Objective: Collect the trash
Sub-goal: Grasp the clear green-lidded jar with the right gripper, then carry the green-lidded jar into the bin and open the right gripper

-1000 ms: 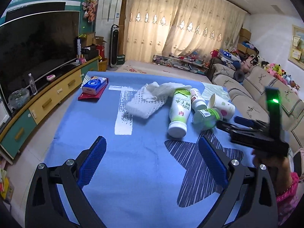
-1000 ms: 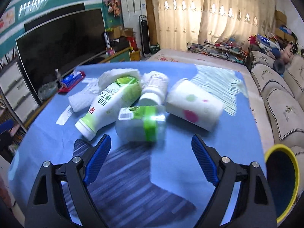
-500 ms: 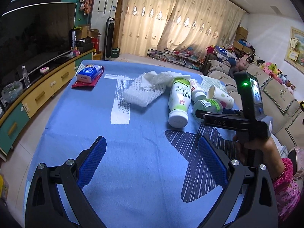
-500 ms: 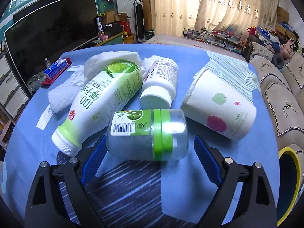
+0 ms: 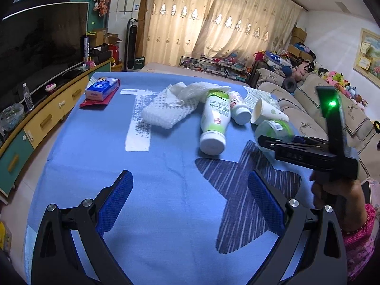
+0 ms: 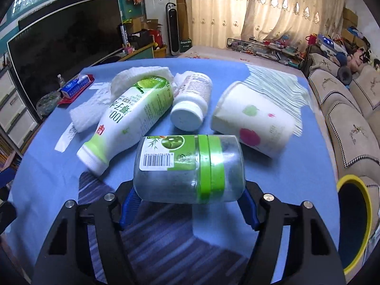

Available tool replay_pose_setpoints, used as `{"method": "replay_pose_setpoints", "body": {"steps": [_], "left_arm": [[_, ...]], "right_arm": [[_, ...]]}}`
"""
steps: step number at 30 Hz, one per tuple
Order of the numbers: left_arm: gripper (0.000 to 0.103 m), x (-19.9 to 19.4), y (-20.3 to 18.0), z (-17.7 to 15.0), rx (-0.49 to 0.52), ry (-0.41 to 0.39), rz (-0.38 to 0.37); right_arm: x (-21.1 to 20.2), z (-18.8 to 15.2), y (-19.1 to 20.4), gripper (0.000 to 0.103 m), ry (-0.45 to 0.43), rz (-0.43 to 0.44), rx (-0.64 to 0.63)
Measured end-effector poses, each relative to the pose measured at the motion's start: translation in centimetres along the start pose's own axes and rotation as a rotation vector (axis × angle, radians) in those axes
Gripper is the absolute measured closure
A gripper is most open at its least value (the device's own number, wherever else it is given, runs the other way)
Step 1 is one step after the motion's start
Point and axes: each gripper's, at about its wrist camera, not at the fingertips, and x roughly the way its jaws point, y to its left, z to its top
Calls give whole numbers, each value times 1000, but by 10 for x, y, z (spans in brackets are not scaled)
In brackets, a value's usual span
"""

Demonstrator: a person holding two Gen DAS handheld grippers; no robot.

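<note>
A clear plastic jar with a green band (image 6: 190, 168) lies on its side between the blue pads of my right gripper (image 6: 187, 204), which has closed onto its two ends. In the left wrist view the jar (image 5: 273, 128) sits at the tip of the right gripper (image 5: 280, 142). Behind it lie a tall green-and-white bottle (image 6: 128, 116), a small white bottle (image 6: 190, 104) and a paper cup (image 6: 254, 125), all on their sides. A white mesh cloth (image 5: 175, 104) lies further left. My left gripper (image 5: 190, 199) is open and empty over the blue cloth.
A yellow-rimmed bin (image 6: 353, 223) stands low at the right beside the table. A blue tissue pack on a red tray (image 5: 101, 90) sits at the far left. A sofa (image 5: 308, 109) runs along the right, a TV cabinet (image 5: 42, 116) along the left.
My right gripper has moved forward around the clear jar and closed its pads onto the jar's ends. The left gripper has stayed open and shifted only slightly.
</note>
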Motion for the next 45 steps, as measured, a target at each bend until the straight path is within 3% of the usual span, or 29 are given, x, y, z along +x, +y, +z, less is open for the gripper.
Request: {"method": "replay_pose_setpoints", "body": {"steps": [9, 22, 29, 37, 39, 45], "left_arm": [[7, 5, -37, 3, 59, 16, -27], [7, 28, -78, 5, 103, 72, -56], [7, 39, -101, 8, 140, 91, -52], [7, 55, -117, 8, 161, 122, -46], [7, 57, -119, 8, 167, 124, -44], [7, 61, -121, 11, 176, 127, -34]], "right_arm": [[-41, -29, -49, 36, -46, -39, 71], [-73, -92, -194, 36, -59, -283, 340], [-66, -122, -251, 36, -9, -392, 431], [-50, -141, -289, 36, 48, -397, 494], [-50, -142, -292, 30, 41, -392, 507], [-57, -143, -294, 28, 16, -391, 511]]}}
